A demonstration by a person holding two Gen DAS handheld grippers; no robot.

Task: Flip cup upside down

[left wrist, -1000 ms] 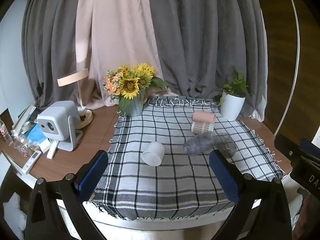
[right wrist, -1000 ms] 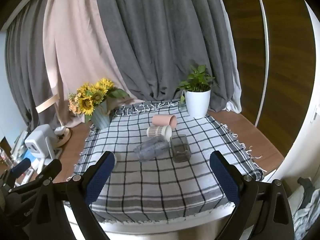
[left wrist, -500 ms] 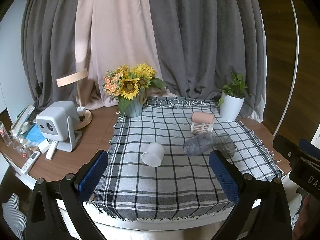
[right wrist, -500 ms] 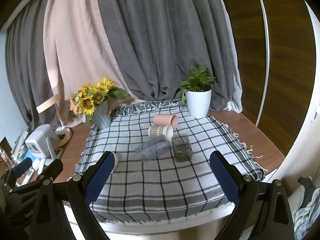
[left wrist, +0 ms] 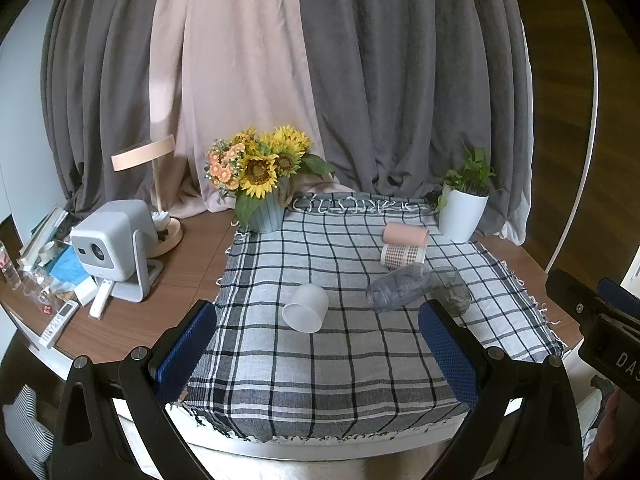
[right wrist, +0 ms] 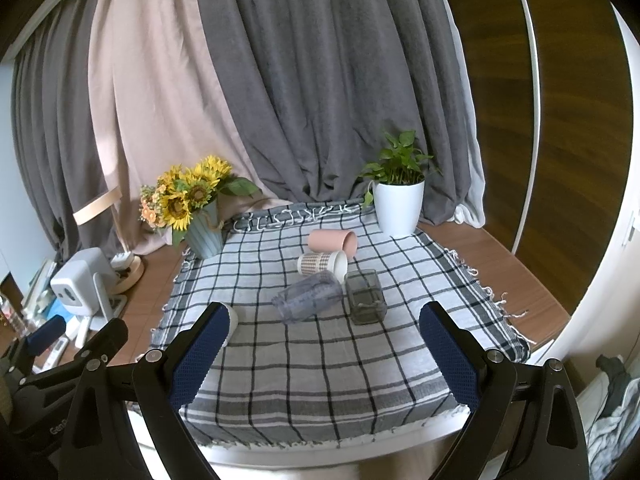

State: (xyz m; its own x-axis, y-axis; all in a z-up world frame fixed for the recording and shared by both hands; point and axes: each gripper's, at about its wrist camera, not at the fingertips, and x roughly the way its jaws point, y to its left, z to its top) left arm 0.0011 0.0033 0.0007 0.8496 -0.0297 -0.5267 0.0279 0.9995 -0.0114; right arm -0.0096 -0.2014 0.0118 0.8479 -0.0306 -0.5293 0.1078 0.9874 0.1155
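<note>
Several cups lie on their sides on a checked cloth (left wrist: pixel 320 360): a white frosted cup (left wrist: pixel 305 307), a clear ribbed cup (left wrist: pixel 396 287), a dark square glass (left wrist: pixel 452 293), a patterned paper cup (left wrist: pixel 402 255) and a pink cup (left wrist: pixel 405 234). In the right wrist view the clear cup (right wrist: pixel 308 296), the square glass (right wrist: pixel 365 297), the patterned cup (right wrist: pixel 323 264) and the pink cup (right wrist: pixel 332 240) show; the white cup (right wrist: pixel 233 318) is mostly hidden behind a finger. My left gripper (left wrist: pixel 318 350) and right gripper (right wrist: pixel 324 354) are open, empty, hovering before the table's front edge.
A sunflower vase (left wrist: pixel 262 208) stands at the cloth's back left, a white potted plant (left wrist: pixel 462 216) at its back right. A grey projector (left wrist: pixel 112 248), a lamp (left wrist: pixel 160 184), remotes and clutter fill the wooden table's left side. Curtains hang behind.
Both views have shifted only slightly; the grippers stay open and the cups have not moved.
</note>
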